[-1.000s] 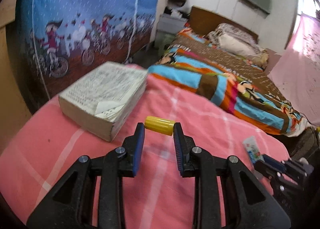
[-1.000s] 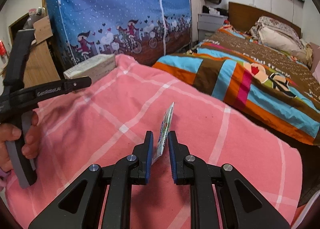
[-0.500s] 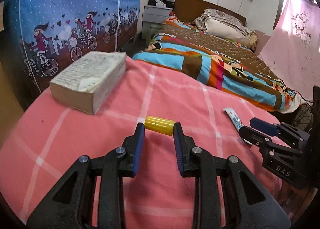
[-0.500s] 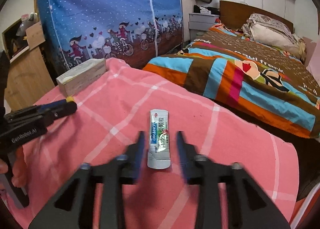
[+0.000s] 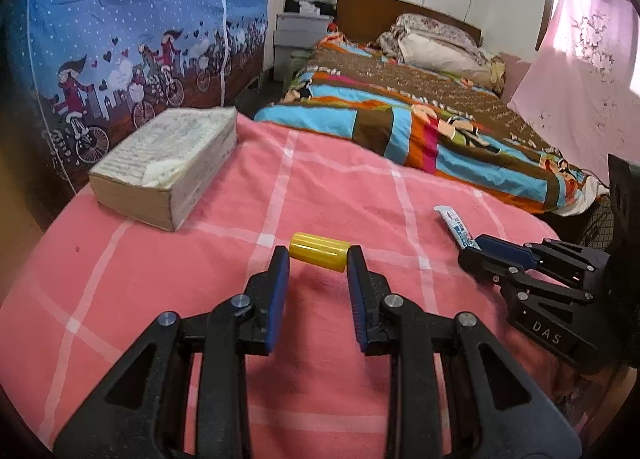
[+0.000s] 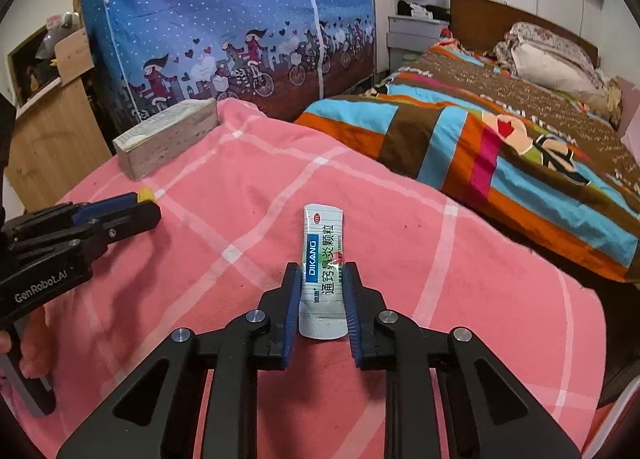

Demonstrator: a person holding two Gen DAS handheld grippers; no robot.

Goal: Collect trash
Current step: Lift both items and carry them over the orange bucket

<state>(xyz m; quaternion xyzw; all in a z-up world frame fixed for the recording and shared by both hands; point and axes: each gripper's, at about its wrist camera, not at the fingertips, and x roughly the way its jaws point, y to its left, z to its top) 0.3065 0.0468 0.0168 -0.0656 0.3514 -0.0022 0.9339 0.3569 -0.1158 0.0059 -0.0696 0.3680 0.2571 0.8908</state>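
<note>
Your left gripper (image 5: 318,259) pinches the yellow cap (image 5: 319,255) above the blanket (image 5: 320,195). Your right gripper (image 6: 322,279) has just been closing around the sachet (image 6: 323,259), seemingly touching. Squeeze firmly, then lift.

Sachet (image 6: 323,259), white, green and blue, lying on the pink blanket: "DIKANG" in white on a blue band, beside it the large Chinese characters "通窍鼻炎颗粒"; the smaller print on it is too fine to read. Left gripper (image 6: 146,201), black body, as seen from the right wrist: "GenRobot.AI" in pale letters on its side. Right gripper (image 5: 474,249), black body, as seen from the left wrist: "DAS" in pale letters; the print on the thick book (image 5: 168,159) is too small to make out.
</note>
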